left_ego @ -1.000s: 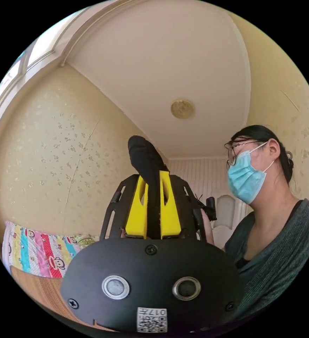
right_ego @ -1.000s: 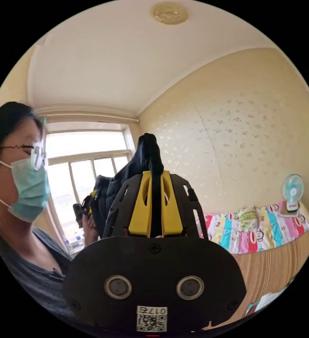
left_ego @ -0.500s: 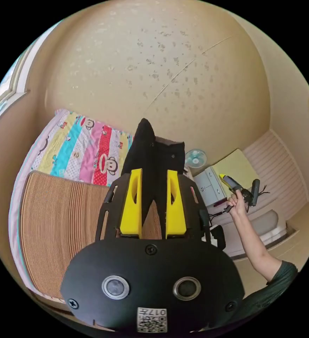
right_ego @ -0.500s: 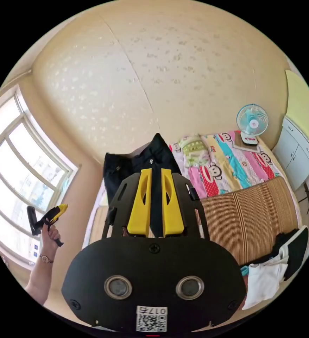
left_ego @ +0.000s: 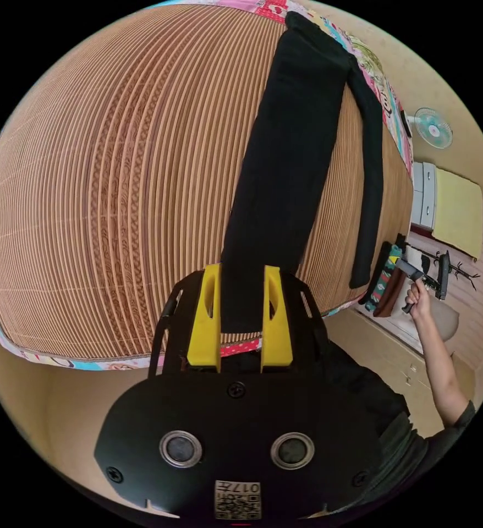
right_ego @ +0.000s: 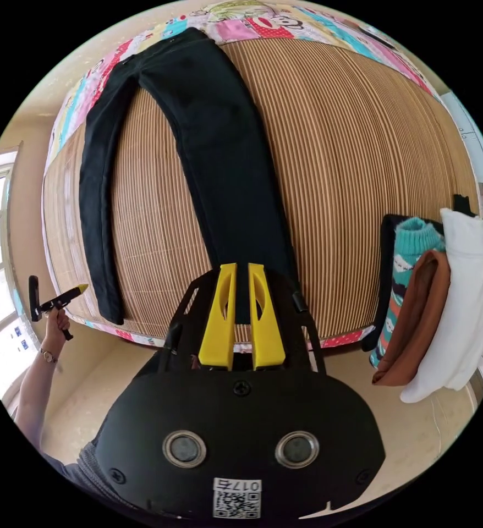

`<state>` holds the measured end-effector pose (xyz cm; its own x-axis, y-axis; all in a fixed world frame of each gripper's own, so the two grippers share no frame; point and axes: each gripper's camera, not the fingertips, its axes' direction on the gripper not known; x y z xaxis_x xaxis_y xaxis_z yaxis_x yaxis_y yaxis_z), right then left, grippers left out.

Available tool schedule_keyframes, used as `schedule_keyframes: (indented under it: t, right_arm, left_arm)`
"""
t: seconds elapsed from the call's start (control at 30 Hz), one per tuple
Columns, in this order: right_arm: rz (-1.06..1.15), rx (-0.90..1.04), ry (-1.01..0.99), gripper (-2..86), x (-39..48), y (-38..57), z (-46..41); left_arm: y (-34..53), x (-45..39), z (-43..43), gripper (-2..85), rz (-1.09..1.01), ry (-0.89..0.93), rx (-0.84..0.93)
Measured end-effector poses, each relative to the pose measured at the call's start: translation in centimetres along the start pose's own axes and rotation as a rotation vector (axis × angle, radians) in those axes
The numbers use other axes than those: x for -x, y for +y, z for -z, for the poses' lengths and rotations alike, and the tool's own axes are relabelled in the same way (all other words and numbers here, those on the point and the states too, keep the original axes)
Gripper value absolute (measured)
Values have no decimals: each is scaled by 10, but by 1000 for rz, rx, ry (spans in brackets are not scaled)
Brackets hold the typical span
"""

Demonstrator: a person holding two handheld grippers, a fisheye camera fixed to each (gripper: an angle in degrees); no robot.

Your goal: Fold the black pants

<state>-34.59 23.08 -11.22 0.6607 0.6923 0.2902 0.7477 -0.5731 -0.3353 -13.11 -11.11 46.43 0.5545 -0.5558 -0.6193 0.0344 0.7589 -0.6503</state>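
Here the left gripper hangs over the bed's near edge, its yellow jaws set apart on either side of one leg hem of the black pants; whether they press the cloth I cannot tell. The right gripper sits likewise at the other hem, jaws closer together, its grip also unclear. The pants lie flat on the bed's striped mat, legs spread from the near edge toward the waist at the far edge, where a bright patterned sheet shows. At the mat's near corner folded clothes are piled. Beyond stands a small fan.
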Motion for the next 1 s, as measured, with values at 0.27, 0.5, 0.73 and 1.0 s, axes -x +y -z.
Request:
schedule_keyframes:
  t: [0.27,0.5,0.73,1.0]
  right_arm:
    - [64,155,82,80,-22,-21,-29]
    - [92,191,-77,45,-26,47,-34]
    - [38,133,-65,79,-65,81,20]
    - [-45,233,-152,94,-156,80,25]
  left_arm:
    - [54,52,-14,47,24,-10,42]
    - [101,58,-1,29,-38,62,95]
    - [172,137,-1,63,286,71,166]
    - [233,195,9,73,465,187,152]
